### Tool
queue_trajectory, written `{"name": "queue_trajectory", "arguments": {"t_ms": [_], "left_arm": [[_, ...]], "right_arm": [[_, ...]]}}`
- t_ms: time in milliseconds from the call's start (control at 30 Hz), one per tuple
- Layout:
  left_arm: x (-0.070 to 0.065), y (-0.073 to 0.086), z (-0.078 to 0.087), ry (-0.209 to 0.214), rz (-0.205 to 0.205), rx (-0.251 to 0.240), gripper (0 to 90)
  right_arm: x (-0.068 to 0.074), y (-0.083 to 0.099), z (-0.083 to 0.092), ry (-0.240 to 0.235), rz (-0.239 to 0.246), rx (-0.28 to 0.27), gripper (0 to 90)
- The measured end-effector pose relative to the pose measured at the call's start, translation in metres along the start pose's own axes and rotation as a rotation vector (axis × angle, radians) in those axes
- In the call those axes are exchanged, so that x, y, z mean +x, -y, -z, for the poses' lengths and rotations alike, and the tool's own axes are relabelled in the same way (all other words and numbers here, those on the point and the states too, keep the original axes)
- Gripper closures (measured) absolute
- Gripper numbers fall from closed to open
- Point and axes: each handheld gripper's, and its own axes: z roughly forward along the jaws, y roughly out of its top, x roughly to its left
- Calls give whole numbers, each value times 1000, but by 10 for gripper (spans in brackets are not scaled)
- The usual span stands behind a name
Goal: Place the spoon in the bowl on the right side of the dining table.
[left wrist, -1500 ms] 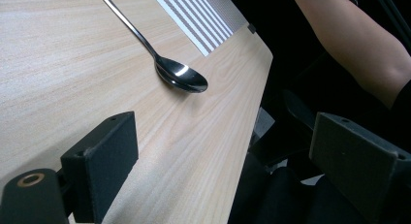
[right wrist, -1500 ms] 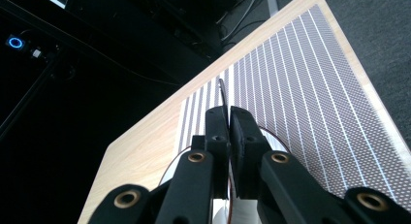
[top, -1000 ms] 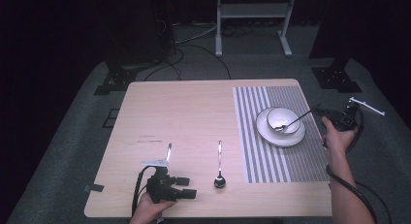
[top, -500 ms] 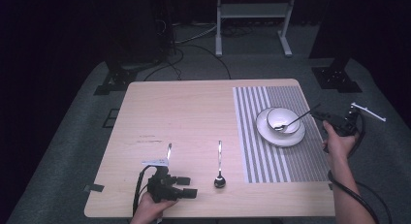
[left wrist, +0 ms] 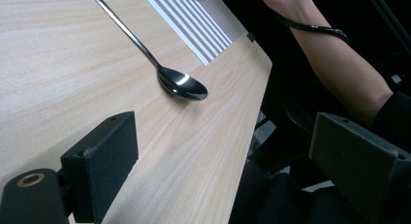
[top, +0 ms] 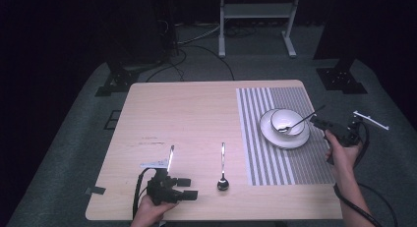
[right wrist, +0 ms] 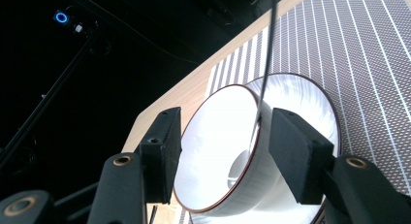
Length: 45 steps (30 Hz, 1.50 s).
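The right gripper (top: pixel 319 123) has pulled back from the bowl (top: pixel 287 122), open and empty. Its spoon (top: pixel 300 121) stays inside. The left gripper (top: pixel 189 187) waits open.

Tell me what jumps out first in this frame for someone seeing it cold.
The white bowl on its plate on the striped mat at the table's right, with a spoon leaning out over its rim toward the right gripper, whose jaws stand open. Next, a second spoon lying alone on the bare wood near the front edge. The left gripper rests open beside it at the front left.
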Motion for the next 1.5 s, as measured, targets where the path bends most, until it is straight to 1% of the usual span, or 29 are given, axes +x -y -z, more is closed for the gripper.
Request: {"name": "queue_trajectory", "arguments": {"t_ms": [267,633,833,967,1000,1233,1433,1500], "left_arm": [[0,0,3,-9,1,-13,88],[-1,0,3,-8,-7,-14,88],[-1,0,4,-10,-10,-15,89],[-1,0,4,-10,-10,-16,88],[-1,0,4,-10,-11,-17,89],[-1,0,6,-10,-8,-22,89],[-1,0,6,-9,-9,-20,88],[-2,0,6,-10,-9,-20,88]], "right_arm": [[5,9,9,-22,22,10,439],[4,27,19,-55,25,27,431],[6,35,24,-81,27,37,429],[7,40,25,-96,28,40,428],[9,43,26,-105,30,48,425],[13,55,26,-133,36,61,425],[16,67,26,-169,31,76,423],[16,71,25,-173,35,82,421]]}}
